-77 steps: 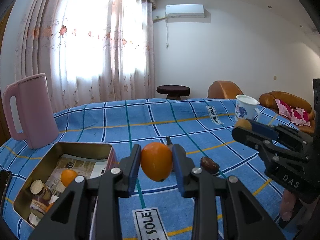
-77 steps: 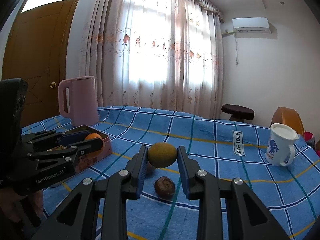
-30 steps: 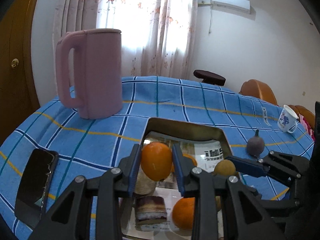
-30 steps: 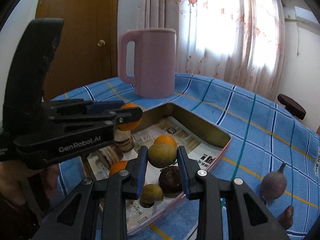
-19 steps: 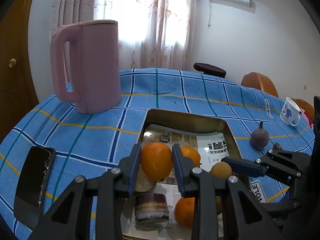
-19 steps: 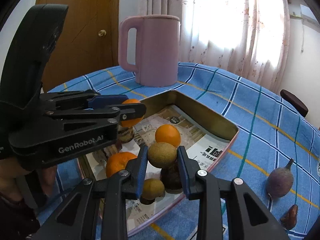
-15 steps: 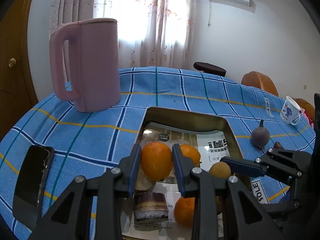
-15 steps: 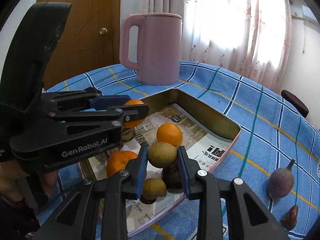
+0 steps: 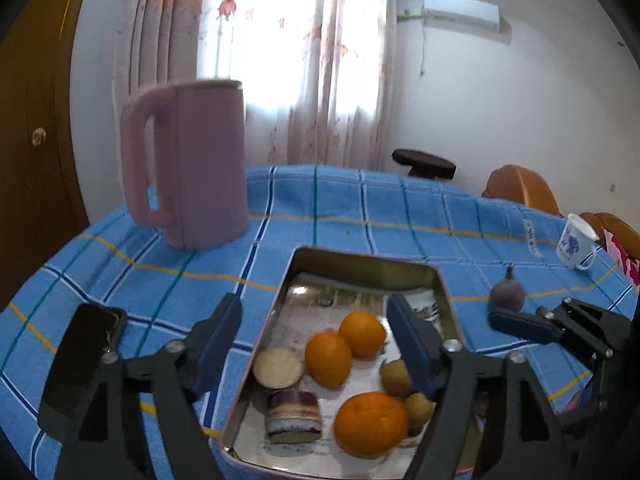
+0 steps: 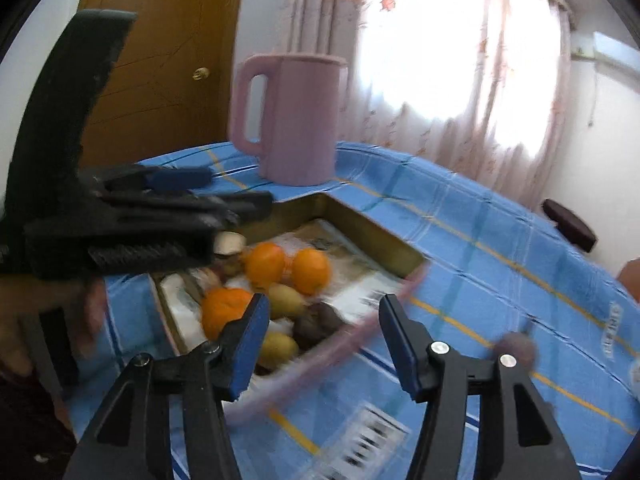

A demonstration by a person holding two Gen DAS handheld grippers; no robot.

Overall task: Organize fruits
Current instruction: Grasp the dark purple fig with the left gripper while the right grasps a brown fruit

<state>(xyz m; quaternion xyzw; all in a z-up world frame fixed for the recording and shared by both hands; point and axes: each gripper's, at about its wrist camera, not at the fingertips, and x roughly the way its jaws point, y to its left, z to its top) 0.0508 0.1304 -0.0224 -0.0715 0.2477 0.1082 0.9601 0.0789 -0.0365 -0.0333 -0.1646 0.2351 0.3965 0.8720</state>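
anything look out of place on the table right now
One purple fig-like fruit lies loose on the blue checked tablecloth, outside the metal tin that holds the other fruit. A black phone lies near the table edge.

Three oranges [image 9: 328, 357] in the open metal tin [image 9: 362, 261] on the blue checked cloth: two touching near the middle, a larger one [image 9: 370, 424] toward the near end. Yellow-green kiwis [image 9: 396, 378] just beside them, plus a dark brown fruit [image 10: 318, 322], all resting loose on the paper lining. Outside the tin, well apart on the cloth, a purple stemmed fruit [image 9: 507, 295], upright.
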